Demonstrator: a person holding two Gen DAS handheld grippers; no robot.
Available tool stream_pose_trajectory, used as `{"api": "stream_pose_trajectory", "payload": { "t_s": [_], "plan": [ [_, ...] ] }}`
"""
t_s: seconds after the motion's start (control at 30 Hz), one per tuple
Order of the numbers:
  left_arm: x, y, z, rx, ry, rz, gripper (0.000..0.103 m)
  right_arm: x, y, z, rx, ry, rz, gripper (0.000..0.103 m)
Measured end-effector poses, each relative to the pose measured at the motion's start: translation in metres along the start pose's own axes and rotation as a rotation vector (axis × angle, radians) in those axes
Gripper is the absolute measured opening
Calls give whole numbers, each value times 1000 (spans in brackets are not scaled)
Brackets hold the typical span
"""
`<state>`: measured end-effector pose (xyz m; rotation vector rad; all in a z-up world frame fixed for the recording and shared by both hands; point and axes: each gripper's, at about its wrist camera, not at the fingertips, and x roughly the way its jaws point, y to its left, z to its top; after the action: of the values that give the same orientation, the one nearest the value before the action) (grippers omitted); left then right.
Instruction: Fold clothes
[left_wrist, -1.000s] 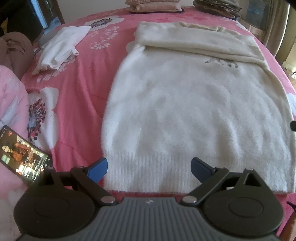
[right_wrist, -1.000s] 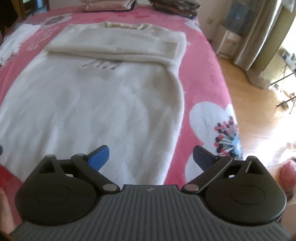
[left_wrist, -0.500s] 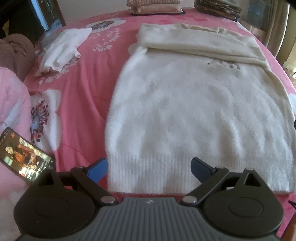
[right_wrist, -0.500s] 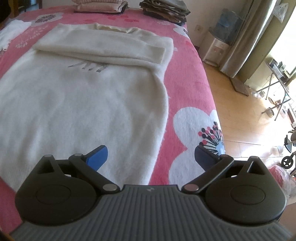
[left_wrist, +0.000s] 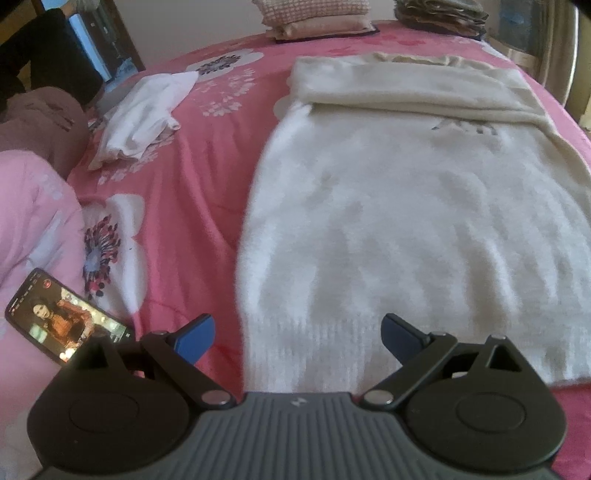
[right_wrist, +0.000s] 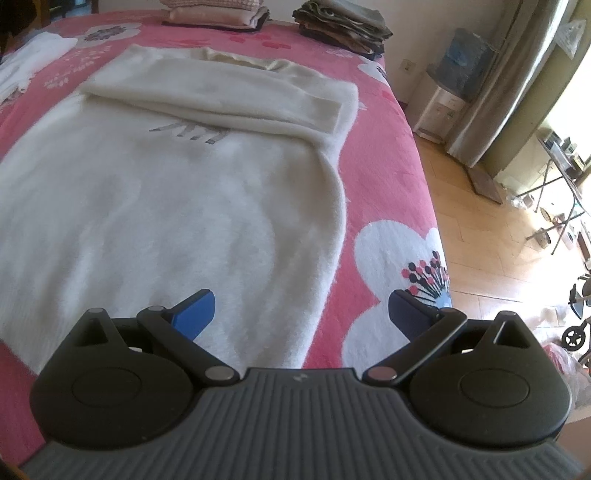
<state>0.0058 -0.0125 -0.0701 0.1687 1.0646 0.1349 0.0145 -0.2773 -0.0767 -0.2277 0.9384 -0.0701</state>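
Note:
A cream fuzzy sweater (left_wrist: 406, 221) (right_wrist: 166, 206) lies flat on the pink flowered bedspread (left_wrist: 192, 192) (right_wrist: 384, 177), hem toward me, with both sleeves folded across the chest near the collar. My left gripper (left_wrist: 297, 334) is open and hovers over the hem's left corner, nothing between its blue fingers. My right gripper (right_wrist: 301, 310) is open too, above the sweater's right edge near the hem, holding nothing.
A white garment (left_wrist: 144, 114) lies crumpled at the left. A lit phone (left_wrist: 62, 325) rests on pink bedding (left_wrist: 33, 221) near the left gripper. Folded stacks (right_wrist: 343, 26) (right_wrist: 218, 13) sit at the far end. The bed's edge drops to wooden floor (right_wrist: 487, 229) on the right.
Both grippers have drifted outward: the left one leftward toward the hem's left corner, the right one rightward to the sweater's right edge. Both stayed open.

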Motion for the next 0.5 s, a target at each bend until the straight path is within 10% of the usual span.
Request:
{"api": "stream_pose_trajectory", "payload": {
  "t_s": [0.5],
  "plan": [
    [11,15,-2,-82,43,14,97,-4,-1,-3,1,-9,126,102]
  ]
}}
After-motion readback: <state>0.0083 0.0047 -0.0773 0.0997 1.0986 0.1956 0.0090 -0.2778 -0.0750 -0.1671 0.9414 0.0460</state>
